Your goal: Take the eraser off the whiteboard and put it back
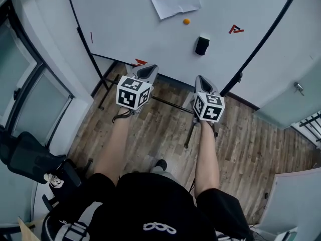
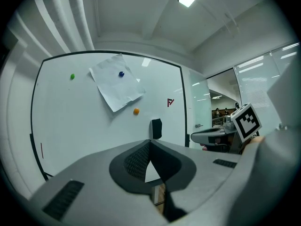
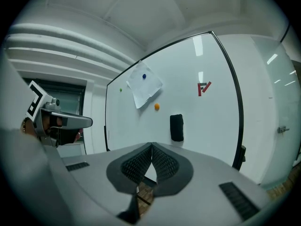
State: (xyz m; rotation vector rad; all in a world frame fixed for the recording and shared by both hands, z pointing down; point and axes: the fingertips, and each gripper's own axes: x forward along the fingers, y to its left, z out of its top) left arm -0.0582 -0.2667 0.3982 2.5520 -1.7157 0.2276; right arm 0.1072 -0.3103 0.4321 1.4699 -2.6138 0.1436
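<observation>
The black eraser (image 1: 202, 45) clings to the whiteboard (image 1: 125, 24), below an orange magnet (image 1: 186, 21). Both grippers are held side by side in front of the board's lower edge, well short of it. My left gripper (image 1: 146, 70) points at the board left of the eraser, its jaws shut and empty. My right gripper (image 1: 201, 78) is just below the eraser in the head view, also shut with nothing held. The left gripper view has the eraser (image 2: 156, 128) just above the closed jaw tips (image 2: 150, 141). The right gripper view has the eraser (image 3: 176, 127) up and right of its tips (image 3: 151, 144).
A sheet of paper (image 1: 173, 1) is pinned on the board, with a red logo (image 1: 235, 29) at the right. The board's stand legs (image 1: 186, 134) reach onto the wooden floor. A dark office chair (image 1: 30, 159) is at lower left, with glass panels (image 1: 30, 99) beside it.
</observation>
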